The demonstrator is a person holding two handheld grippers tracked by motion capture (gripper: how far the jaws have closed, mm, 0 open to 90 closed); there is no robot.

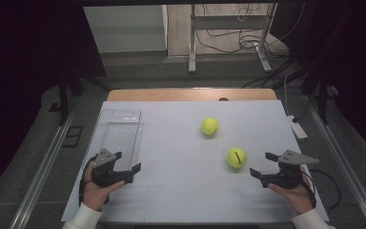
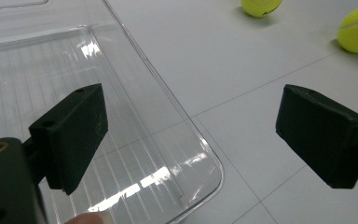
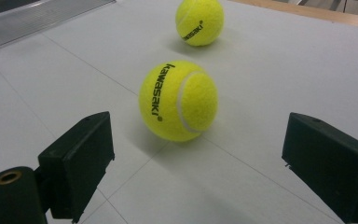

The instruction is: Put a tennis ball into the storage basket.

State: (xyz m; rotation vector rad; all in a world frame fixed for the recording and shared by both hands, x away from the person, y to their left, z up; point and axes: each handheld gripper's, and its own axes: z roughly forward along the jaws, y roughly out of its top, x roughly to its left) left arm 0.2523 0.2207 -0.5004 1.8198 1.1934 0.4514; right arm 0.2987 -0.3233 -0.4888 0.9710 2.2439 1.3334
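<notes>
My left gripper [image 1: 127, 162] sits low at the near left of the bench [image 1: 181, 191], fingers [image 2: 70, 135] spread wide, nothing between them. They hang over the near corner of the clear plastic tray [image 1: 119, 131]; in the left gripper view one finger is above the ribbed tray floor, the other past the tray rim [image 2: 168, 98] over bare bench. Tray lies along the left side of the bench, empty as far as I can see.

My right gripper [image 1: 263, 164] is at the near right, fingers [image 3: 77, 161] also wide apart, holding nothing. The near tennis ball [image 1: 236, 157] sits on the bench just beyond the fingertips, not touching either finger; in the right gripper view it lies roughly centred ahead of the gap [image 3: 178, 100], black "kawasaki" lettering facing the left finger.

The far tennis ball [image 1: 209, 126] rests farther back toward the middle of the bench, well apart from the near one and from the tray. Both balls show at the top right of the left gripper view.
</notes>
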